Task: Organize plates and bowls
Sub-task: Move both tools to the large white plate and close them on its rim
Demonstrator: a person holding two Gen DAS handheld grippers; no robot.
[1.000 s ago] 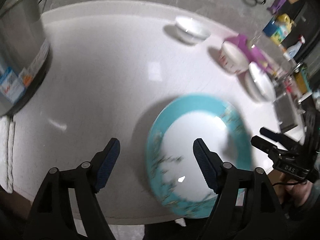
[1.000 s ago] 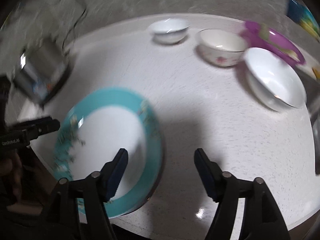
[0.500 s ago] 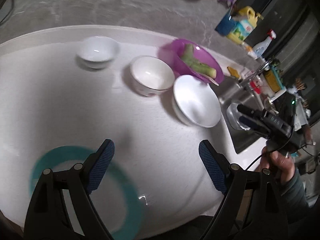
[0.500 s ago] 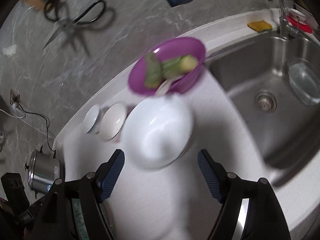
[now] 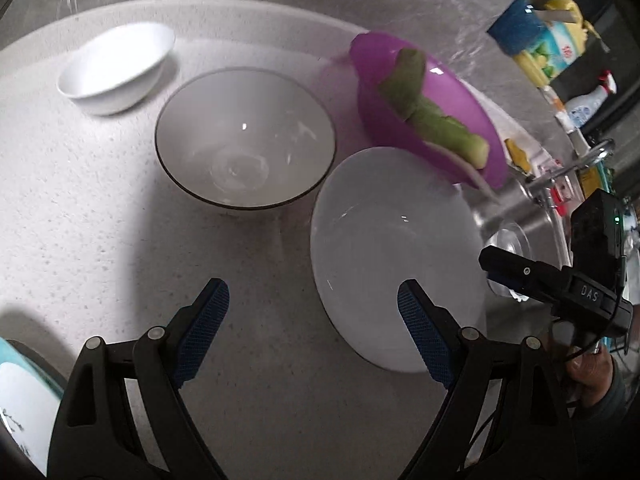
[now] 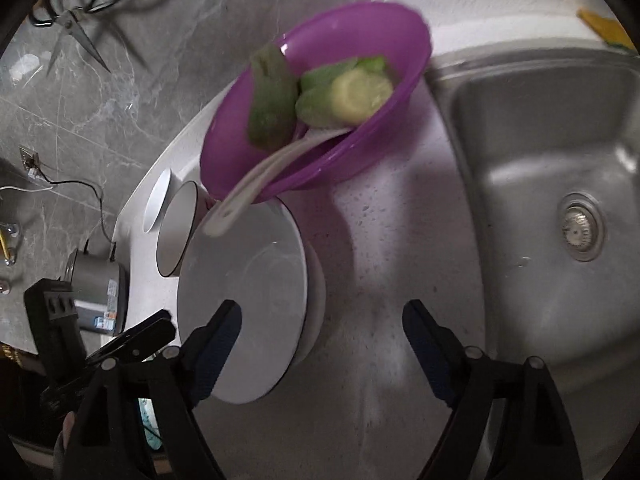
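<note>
— While both grippers hang over the speckled counter, how do their jaws stand?

— The left gripper is wide apart with nothing between its pads; its right pad overlaps the near rim of the wide white bowl. The right gripper is opening, its left finger in front of that same bowl, only bare counter in the gap.

— And where are the other dishes?

— Left of and beyond the wide bowl sits a dark-rimmed bowl, almost touching it. A small white bowl lies farther left. The purple bowl of green vegetable pieces stands behind, beside the steel sink. A teal-rimmed plate shows at the near left edge.
</note>
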